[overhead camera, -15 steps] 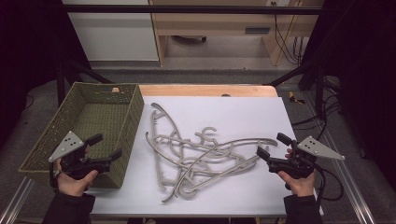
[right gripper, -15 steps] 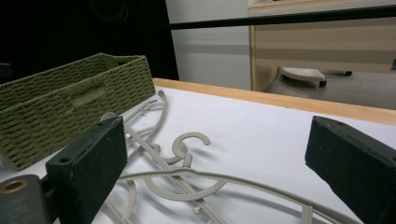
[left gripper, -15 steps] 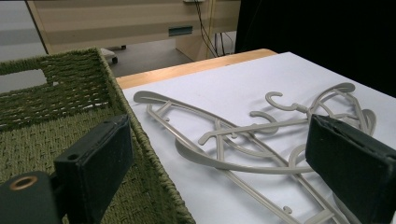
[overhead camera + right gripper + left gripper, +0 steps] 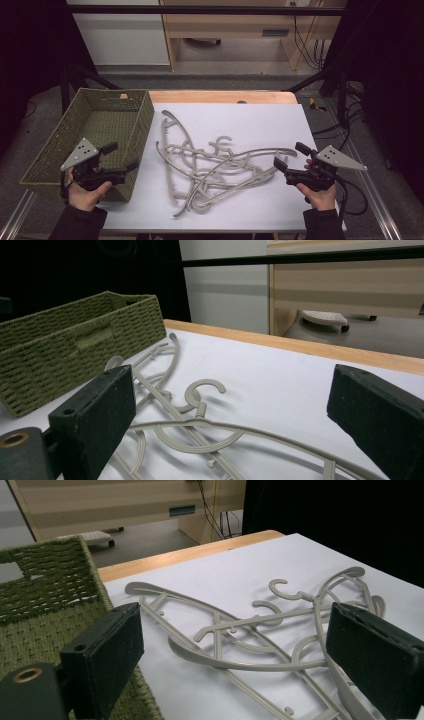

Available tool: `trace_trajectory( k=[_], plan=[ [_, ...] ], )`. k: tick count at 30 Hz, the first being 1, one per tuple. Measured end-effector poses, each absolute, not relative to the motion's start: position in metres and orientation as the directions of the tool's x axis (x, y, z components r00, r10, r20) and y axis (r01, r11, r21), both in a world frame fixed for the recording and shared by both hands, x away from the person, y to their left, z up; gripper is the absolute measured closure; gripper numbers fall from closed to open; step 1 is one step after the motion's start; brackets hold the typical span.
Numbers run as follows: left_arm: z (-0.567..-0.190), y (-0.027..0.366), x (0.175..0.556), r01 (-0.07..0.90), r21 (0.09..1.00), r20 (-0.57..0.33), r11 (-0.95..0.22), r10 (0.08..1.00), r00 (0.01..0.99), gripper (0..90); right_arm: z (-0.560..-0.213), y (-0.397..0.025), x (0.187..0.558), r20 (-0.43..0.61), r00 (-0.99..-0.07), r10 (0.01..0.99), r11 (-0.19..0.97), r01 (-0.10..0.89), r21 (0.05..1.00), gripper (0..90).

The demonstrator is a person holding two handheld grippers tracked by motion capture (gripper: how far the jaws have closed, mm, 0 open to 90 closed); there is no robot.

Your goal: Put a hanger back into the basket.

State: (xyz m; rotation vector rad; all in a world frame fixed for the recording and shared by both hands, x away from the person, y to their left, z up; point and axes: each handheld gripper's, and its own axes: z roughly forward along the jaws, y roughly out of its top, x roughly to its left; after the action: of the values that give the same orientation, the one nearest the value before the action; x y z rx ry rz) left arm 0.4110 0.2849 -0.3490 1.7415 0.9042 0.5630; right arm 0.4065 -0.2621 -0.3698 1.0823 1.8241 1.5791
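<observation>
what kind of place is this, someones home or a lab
Most likely a lab or recording workspace, not a home: a white table inside a dark metal frame, loose cables on the floor, and plain wooden furniture behind. Hangers and a basket are laid out as props.

Hanger pile (image 4: 210, 165) is sprawling mid-table; basket (image 4: 145, 117) is walling its left; bare table (image 4: 260, 117) is lying open behind.

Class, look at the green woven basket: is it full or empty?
Empty. In the high view the basket shows only its bare woven floor, and the hangers all lie on the white table.
</observation>
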Motion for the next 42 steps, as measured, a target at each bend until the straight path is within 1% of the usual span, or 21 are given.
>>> trace_trajectory(
  k=[5, 16, 25, 27, 29, 30, 32, 42],
  plan=[
    [-0.351, 0.275, 0.414, 0.319, 0.929, -0.053, -0.186, 0.787, 0.615, 8.1, -0.369, -0.258, 0.407, 0.131, -0.573, 0.809, 0.019, 0.247, 0.969, 5.7],
    [-0.35, 0.238, 0.421, 0.347, 0.904, -0.051, -0.248, 0.745, 0.665, 9.4, -0.371, -0.256, 0.409, 0.117, -0.577, 0.808, 0.044, 0.257, 0.965, 5.7],
    [-0.355, 0.198, 0.432, 0.354, 0.871, -0.02, -0.341, 0.694, 0.719, 10.7, -0.372, -0.253, 0.41, 0.115, -0.577, 0.808, 0.055, 0.267, 0.962, 5.7],
    [-0.356, 0.194, 0.433, 0.357, 0.866, -0.019, -0.351, 0.689, 0.724, 10.8, -0.372, -0.253, 0.41, 0.112, -0.578, 0.808, 0.057, 0.266, 0.962, 5.7],
    [-0.36, 0.177, 0.44, 0.367, 0.844, -0.017, -0.391, 0.665, 0.747, 11.8, -0.372, -0.253, 0.41, 0.115, -0.575, 0.81, 0.053, 0.268, 0.962, 5.7],
    [-0.36, 0.177, 0.44, 0.367, 0.844, -0.017, -0.391, 0.665, 0.747, 12.2, -0.372, -0.253, 0.41, 0.114, -0.576, 0.81, 0.054, 0.266, 0.962, 5.7],
    [-0.365, 0.161, 0.446, 0.379, 0.821, -0.012, -0.427, 0.651, 0.759, 12.7, -0.372, -0.254, 0.41, 0.115, -0.575, 0.81, 0.05, 0.263, 0.963, 5.8],
    [-0.382, 0.122, 0.466, 0.415, 0.751, -0.006, -0.513, 0.623, 0.782, 16.5, -0.372, -0.254, 0.41, 0.114, -0.576, 0.81, 0.053, 0.264, 0.963, 5.8]
  ],
)
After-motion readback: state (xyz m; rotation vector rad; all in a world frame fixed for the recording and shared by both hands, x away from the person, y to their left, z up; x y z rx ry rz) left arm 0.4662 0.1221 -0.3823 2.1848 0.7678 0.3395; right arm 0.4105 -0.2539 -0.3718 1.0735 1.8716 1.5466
